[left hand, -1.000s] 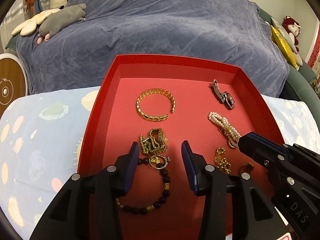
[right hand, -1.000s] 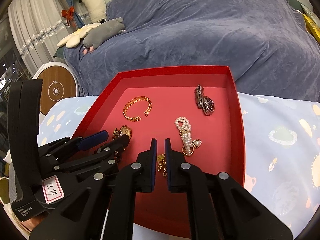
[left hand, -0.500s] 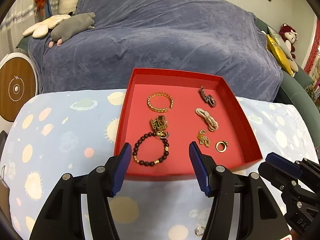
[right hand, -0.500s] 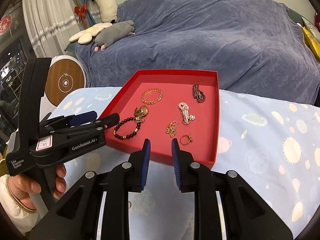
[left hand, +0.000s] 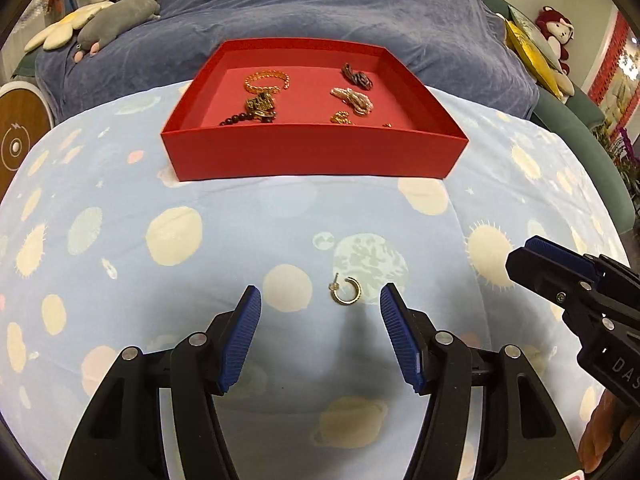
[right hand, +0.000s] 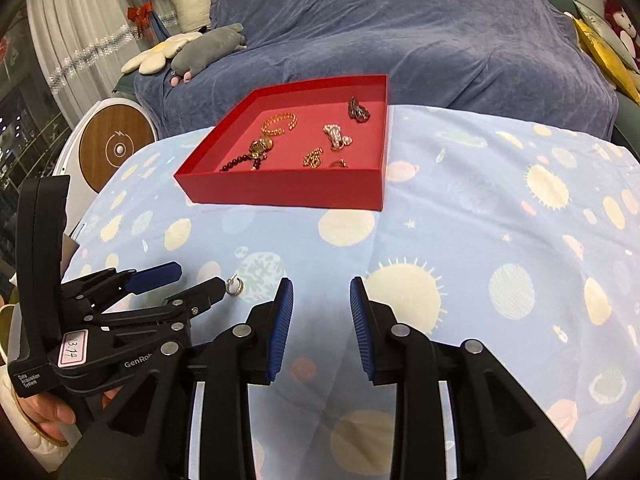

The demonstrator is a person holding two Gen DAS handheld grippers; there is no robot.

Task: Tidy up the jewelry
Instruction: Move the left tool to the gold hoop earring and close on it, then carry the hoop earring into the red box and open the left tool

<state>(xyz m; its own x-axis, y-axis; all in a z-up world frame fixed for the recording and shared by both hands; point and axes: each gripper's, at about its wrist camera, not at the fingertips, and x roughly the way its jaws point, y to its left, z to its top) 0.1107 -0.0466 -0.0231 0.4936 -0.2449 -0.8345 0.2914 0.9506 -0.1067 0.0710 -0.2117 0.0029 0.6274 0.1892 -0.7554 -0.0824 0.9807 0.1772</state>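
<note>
Your left gripper (left hand: 320, 300) sits low in the middle of the left wrist view, and its jaws are opening with nothing pressed between the blue pads (left hand: 242, 340). Just ahead of them, slightly right of centre, a small gold hoop earring (left hand: 346, 290) lies flat on the pale blue cloth (left hand: 200, 208) with its sun and planet print. The earring is in line with the gap, closer to the right pad, but touches neither one.

Your right gripper (right hand: 321, 292) fills the bottom centre of the right wrist view. Its jaws are opening too, narrower than the left pair, and only bare cloth shows between them. In that view your left gripper reaches in from the lower left, and the same earring lies just beyond its nearer fingertip, left of your right gripper's left pad. Your hand is partly visible at the bottom left corner, wrapped around the left gripper's handle.

The red tray (left hand: 316, 152) stands well apart from the earring, in the upper middle of both views, on the same cloth. Inside it you can see a gold chain bangle (left hand: 266, 80) at the back left, a dark bead bracelet (left hand: 236, 119) and a gold watch (left hand: 262, 105) at the front left, a pearl piece (left hand: 352, 98) right of centre, and a dark brooch-like piece (left hand: 357, 77) at the back right. Small gold items lie near the front wall, partly hidden by it.
</note>
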